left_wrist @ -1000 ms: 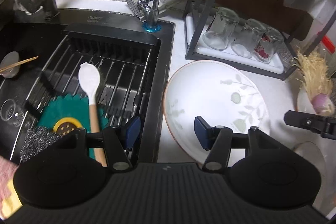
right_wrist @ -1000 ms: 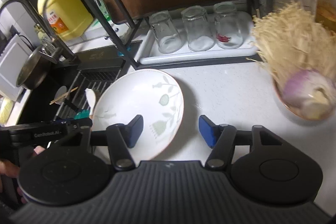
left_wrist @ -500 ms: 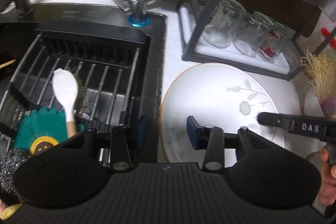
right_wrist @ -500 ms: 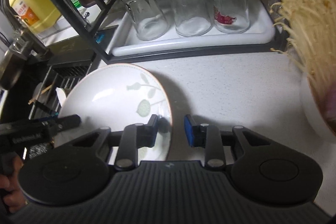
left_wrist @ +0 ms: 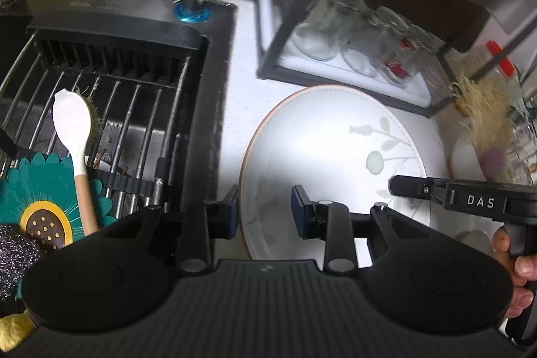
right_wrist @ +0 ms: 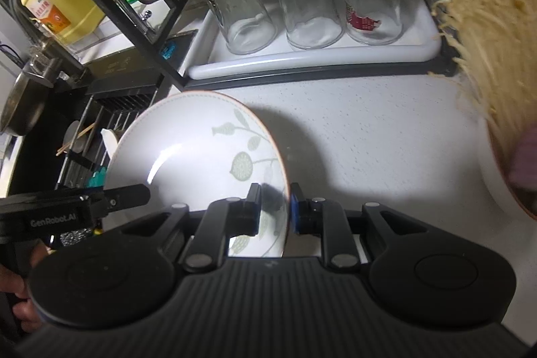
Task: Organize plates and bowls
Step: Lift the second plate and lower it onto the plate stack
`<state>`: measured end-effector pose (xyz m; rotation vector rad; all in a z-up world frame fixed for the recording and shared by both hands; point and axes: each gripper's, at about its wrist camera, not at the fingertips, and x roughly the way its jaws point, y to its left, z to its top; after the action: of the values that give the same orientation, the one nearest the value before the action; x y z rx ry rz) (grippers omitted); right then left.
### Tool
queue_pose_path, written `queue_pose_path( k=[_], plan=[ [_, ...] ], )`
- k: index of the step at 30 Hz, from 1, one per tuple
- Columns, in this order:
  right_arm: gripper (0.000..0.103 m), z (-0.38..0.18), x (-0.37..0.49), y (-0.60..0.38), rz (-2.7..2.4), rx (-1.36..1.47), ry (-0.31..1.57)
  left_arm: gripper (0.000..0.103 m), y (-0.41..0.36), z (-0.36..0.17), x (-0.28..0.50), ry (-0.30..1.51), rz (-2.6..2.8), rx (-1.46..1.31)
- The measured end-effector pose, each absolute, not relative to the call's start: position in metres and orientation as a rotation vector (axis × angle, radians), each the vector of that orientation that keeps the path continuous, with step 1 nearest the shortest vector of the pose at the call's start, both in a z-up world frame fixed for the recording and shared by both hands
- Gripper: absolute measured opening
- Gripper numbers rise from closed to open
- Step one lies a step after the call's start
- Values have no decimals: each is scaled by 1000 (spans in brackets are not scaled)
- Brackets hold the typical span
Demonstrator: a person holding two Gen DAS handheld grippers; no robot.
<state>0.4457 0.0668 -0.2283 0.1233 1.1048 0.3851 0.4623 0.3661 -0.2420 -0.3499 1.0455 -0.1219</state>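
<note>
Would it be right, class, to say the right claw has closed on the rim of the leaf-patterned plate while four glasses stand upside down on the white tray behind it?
Not quite. The right claw does grip the rim of the plate, but the right wrist view shows three glasses upside down on the white tray, not four.

The right tool point(right_wrist: 274, 210) is pinching the near rim of the white leaf-patterned plate point(right_wrist: 188, 153), one finger on each face, and the plate is tilting up off the speckled tabletop point(right_wrist: 369, 136). The left tool point(right_wrist: 127, 195) is reaching in at its left edge. Behind, three upturned glasses point(right_wrist: 307, 4) are standing in a white tray point(right_wrist: 335, 56).
</note>
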Motion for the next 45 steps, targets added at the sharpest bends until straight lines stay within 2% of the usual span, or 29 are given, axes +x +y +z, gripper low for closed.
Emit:
queue_pose_path(
  k=[13, 25, 32, 45],
  plan=[
    [20, -172, 397, 26, 378, 191, 1047, 36, 341, -182, 428, 1003, -157, -458],
    [20, -125, 368, -31, 361, 202, 951, 36, 283, -144, 421, 994, -225, -422],
    [20, -124, 343, -58, 298, 229, 928, 36, 252, -154, 413, 1059, -243, -427],
    [20, -171, 292, -97, 213, 296, 1019, 36, 202, -191, 395, 1213, -262, -297]
  ],
)
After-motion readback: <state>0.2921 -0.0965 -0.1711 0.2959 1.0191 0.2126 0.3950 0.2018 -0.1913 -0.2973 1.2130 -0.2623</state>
